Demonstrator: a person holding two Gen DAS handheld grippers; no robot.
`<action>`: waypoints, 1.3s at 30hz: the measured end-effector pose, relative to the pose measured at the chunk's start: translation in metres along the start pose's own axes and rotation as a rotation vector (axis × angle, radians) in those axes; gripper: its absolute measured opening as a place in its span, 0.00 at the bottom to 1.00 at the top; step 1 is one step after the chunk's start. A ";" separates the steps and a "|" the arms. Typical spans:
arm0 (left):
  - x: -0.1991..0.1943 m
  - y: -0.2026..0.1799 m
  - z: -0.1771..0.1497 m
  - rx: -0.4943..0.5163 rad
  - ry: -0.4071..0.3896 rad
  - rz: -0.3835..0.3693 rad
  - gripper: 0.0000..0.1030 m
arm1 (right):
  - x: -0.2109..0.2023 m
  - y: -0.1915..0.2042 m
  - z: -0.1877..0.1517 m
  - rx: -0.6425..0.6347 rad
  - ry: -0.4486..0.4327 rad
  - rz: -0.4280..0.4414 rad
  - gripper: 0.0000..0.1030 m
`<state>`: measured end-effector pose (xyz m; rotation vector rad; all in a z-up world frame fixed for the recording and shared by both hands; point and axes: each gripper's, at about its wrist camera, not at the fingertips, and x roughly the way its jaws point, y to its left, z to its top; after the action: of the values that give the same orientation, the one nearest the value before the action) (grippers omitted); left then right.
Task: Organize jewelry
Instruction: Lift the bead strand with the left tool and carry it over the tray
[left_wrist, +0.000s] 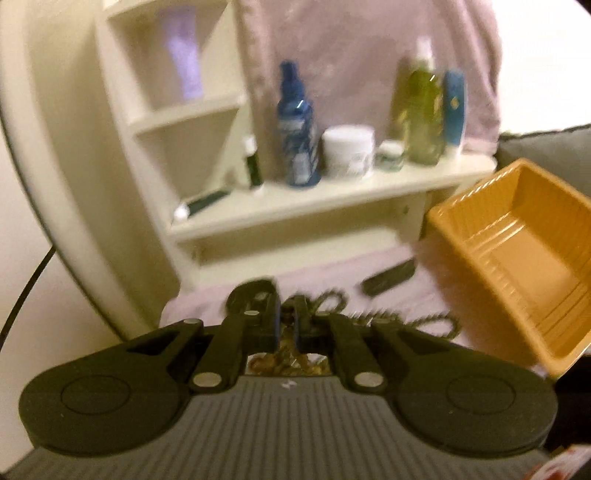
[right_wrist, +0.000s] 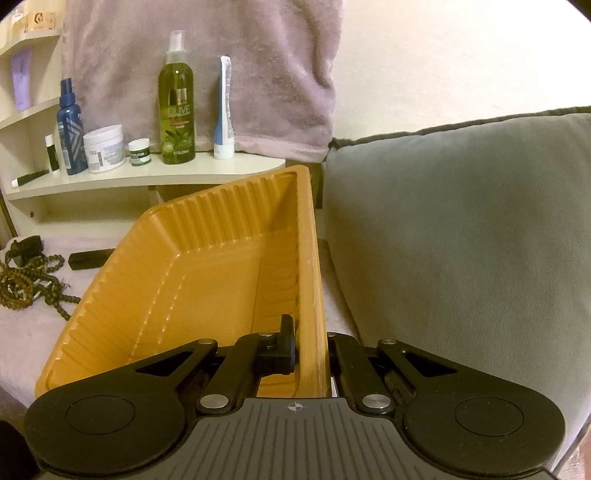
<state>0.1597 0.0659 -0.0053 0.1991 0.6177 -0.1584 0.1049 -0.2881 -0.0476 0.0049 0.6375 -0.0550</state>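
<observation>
so the left gripper (left_wrist: 286, 325) is angled down, jaws pinched together on a brown beaded necklace (left_wrist: 284, 360), more beads trailing onto the pinkish cloth (left_wrist: 406, 310). Right gripper (right_wrist: 308, 354) tips down too, clamped on the side wall of the orange tray (right_wrist: 207, 266), holding it tilted. Cream shelf (right_wrist: 147, 177) behind has a blue bottle (right_wrist: 70, 129), white jar (right_wrist: 103, 147) and green olive bottle (right_wrist: 176, 107). Only the right wrist view shows the bead pile (right_wrist: 22, 280) and the grey cushion (right_wrist: 461, 229)

A ribbed orange tray (right_wrist: 207, 258), brown beaded necklaces (right_wrist: 26, 284), and a mauve towel (right_wrist: 221, 74).
</observation>
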 end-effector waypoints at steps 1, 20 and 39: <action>-0.001 -0.003 0.005 0.006 -0.010 -0.007 0.06 | 0.000 0.000 -0.001 0.000 -0.002 0.001 0.03; -0.030 -0.050 0.084 0.022 -0.167 -0.172 0.06 | -0.005 0.000 0.002 0.024 -0.039 0.015 0.03; -0.053 -0.114 0.139 0.025 -0.252 -0.402 0.06 | -0.003 0.002 0.000 0.029 -0.040 0.022 0.03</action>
<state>0.1707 -0.0720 0.1208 0.0745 0.3986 -0.5706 0.1022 -0.2859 -0.0458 0.0390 0.5970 -0.0428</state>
